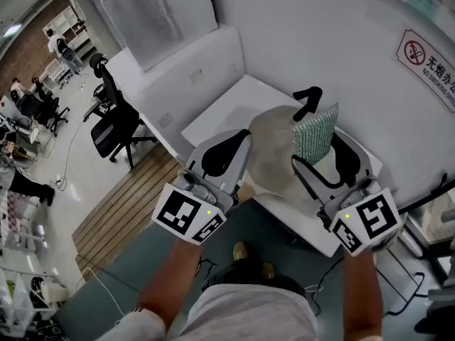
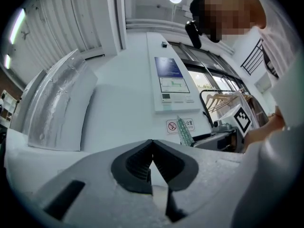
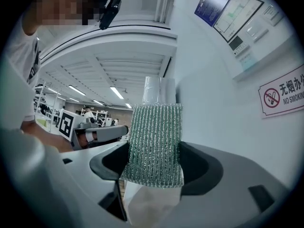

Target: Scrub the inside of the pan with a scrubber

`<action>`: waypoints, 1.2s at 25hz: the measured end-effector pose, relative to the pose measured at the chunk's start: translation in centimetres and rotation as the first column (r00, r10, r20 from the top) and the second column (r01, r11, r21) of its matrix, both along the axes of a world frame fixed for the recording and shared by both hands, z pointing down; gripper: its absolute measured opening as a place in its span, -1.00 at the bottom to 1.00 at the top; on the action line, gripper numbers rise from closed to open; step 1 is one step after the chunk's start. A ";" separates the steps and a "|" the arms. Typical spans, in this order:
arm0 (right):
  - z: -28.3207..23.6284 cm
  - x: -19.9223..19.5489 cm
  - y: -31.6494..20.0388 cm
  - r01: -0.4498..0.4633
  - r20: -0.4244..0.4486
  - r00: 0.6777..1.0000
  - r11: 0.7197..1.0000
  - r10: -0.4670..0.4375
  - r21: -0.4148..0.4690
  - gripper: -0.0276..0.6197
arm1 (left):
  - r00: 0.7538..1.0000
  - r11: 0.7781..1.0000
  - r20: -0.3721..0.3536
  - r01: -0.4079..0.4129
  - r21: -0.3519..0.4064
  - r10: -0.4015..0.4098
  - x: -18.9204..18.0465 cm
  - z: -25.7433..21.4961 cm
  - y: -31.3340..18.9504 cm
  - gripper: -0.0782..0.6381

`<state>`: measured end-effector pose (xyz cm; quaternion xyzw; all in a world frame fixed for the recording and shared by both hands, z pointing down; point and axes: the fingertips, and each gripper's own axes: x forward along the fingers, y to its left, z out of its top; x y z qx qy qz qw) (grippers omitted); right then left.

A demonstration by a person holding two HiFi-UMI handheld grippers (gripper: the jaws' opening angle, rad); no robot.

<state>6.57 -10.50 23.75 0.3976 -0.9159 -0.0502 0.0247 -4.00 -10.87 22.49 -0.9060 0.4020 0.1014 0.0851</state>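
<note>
The person holds one gripper in each hand over the front edge of a white bench (image 1: 217, 112) that stands in a corner of the room. The right gripper (image 1: 320, 151) is closed on the scrubber (image 1: 315, 130), a green, glittering pad with a ribbed weave. In the right gripper view the scrubber (image 3: 156, 141) stands upright between the two jaws and rises well above the right gripper (image 3: 154, 163). The left gripper (image 1: 238, 144) is closed and holds nothing; in the left gripper view the dark ribbed pads of the left gripper (image 2: 152, 148) meet at the tip, with only a narrow gap lower down. The pan (image 1: 270, 155) lies on the bench. In the head view it shows between the two grippers, and they cover a part of it. It is round and pale beige, and its black handle (image 1: 307, 99) points toward the wall behind. The scrubber is beside the right rim of the pan in this view; I cannot tell whether it touches the pan. A no-smoking sign (image 1: 426, 59) hangs on the wall at the right. A black office chair (image 1: 114, 123) stands on the floor at the left, well apart from the bench.
</note>
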 end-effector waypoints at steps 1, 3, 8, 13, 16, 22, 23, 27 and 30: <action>0.1 -0.3 -0.5 -0.006 -0.004 1.000 1.000 0.006 -0.002 0.13 | 1.000 1.000 0.003 -0.007 -0.001 0.007 -0.2 0.2 -0.6 -0.74; 0.4 -0.9 -1.5 -0.020 -0.011 1.000 1.000 0.020 -0.006 0.13 | 1.000 1.000 0.006 -0.020 -0.002 0.020 -0.7 0.5 -1.7 -0.74; 1.3 -2.5 -3.8 -0.061 -0.029 0.998 0.998 0.060 -0.019 0.13 | 0.999 0.999 0.017 -0.046 -0.008 0.046 -2.3 1.3 -4.4 -0.74; 2.7 -4.1 -5.7 -0.079 -0.066 0.995 0.996 0.076 -0.043 0.13 | 0.998 0.997 0.040 -0.054 -0.049 0.056 -3.5 2.9 -7.0 -0.74; 4.1 -4.7 -6.8 -0.081 -0.098 0.992 0.994 0.074 -0.068 0.13 | 0.997 0.995 0.050 -0.056 -0.080 0.060 -3.5 4.1 -8.4 -0.74; 6.2 -5.1 -9.0 -0.083 -0.133 0.989 0.992 0.070 -0.099 0.13 | 0.996 0.992 0.075 -0.034 -0.122 0.043 -3.5 6.0 -10.7 -0.74; 6.5 -5.1 -9.3 -0.084 -0.138 0.988 0.991 0.069 -0.105 0.13 | 0.996 0.991 0.076 -0.027 -0.130 0.037 -3.5 6.2 -11.0 -0.74; 8.3 -5.0 -10.4 -0.090 -0.148 0.987 0.985 0.068 -0.149 0.13 | 0.996 0.982 0.094 0.007 -0.191 0.011 -3.4 8.1 -12.5 -0.73; 10.0 -5.1 -11.2 -0.096 -0.166 0.984 0.977 0.065 -0.188 0.13 | 0.993 0.968 0.122 0.031 -0.251 0.000 -3.2 10.2 -13.5 -0.73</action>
